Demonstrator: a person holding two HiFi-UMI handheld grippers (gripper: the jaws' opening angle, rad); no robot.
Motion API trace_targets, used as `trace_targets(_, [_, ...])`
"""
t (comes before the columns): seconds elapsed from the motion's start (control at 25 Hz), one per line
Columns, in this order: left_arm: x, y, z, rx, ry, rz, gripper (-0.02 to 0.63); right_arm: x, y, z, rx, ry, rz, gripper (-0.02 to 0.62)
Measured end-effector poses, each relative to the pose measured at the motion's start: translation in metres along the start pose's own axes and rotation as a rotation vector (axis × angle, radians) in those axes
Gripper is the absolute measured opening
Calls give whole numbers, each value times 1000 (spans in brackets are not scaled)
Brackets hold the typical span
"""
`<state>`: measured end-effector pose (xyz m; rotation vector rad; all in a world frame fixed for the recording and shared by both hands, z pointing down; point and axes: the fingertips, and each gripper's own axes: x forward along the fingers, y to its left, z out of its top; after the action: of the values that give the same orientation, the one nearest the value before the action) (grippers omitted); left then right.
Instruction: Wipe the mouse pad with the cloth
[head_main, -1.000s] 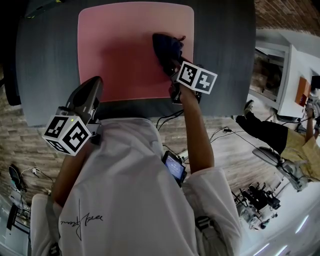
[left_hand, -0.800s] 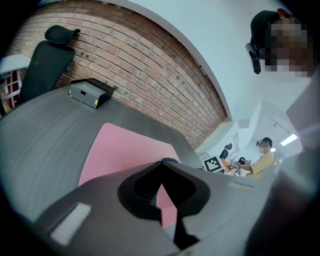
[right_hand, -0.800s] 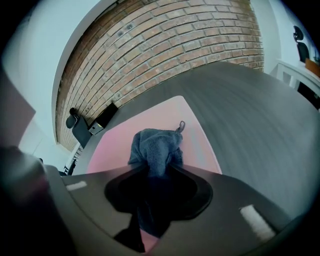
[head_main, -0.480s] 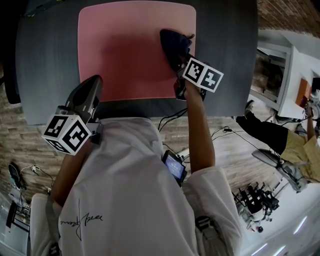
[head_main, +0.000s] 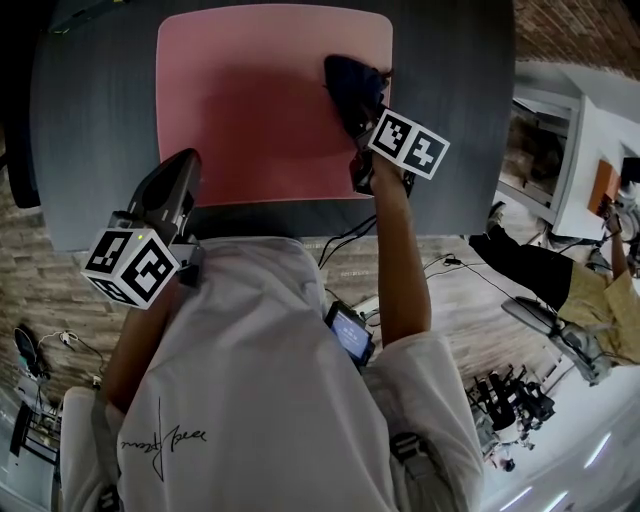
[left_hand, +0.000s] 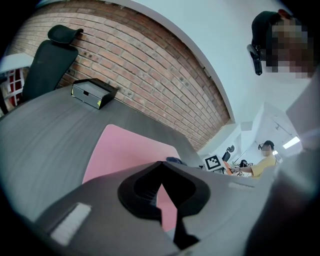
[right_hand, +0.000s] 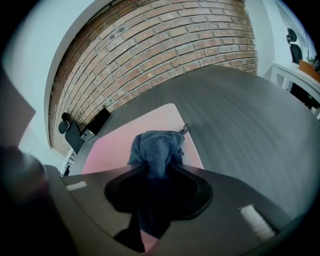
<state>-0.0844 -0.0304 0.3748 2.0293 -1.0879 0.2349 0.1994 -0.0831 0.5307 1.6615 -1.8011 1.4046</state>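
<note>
A pink mouse pad (head_main: 255, 95) lies on the dark grey table (head_main: 90, 130). A dark blue cloth (head_main: 352, 88) rests on the pad's right part, close to its right edge. My right gripper (head_main: 362, 122) is shut on the cloth, whose bunched fabric (right_hand: 156, 150) bulges out in front of the closed jaws and presses on the pad (right_hand: 120, 140). My left gripper (head_main: 185, 170) hovers over the pad's near left corner, shut, with nothing between its jaws. In the left gripper view the pad (left_hand: 125, 152) and a bit of the cloth (left_hand: 174, 161) show beyond the jaws.
A black box (left_hand: 92, 93) stands on the table's far side, with a black office chair (left_hand: 47, 60) behind it and a brick wall beyond. Another person (head_main: 560, 275) sits to the right near white furniture (head_main: 580, 150). Cables hang below the table's near edge.
My right gripper has dragged the cloth to the right across the pad, towards its right edge. The left gripper has stayed where it was.
</note>
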Motion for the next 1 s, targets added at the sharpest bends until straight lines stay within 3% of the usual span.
trace_targets(0.28, [0, -2, 4, 38, -13, 12, 12, 7, -2, 14, -25, 0, -21, 114])
trace_targets(1.0, [-14, 19, 9, 0, -34, 18, 12, 29, 21, 34, -58, -2, -37, 114])
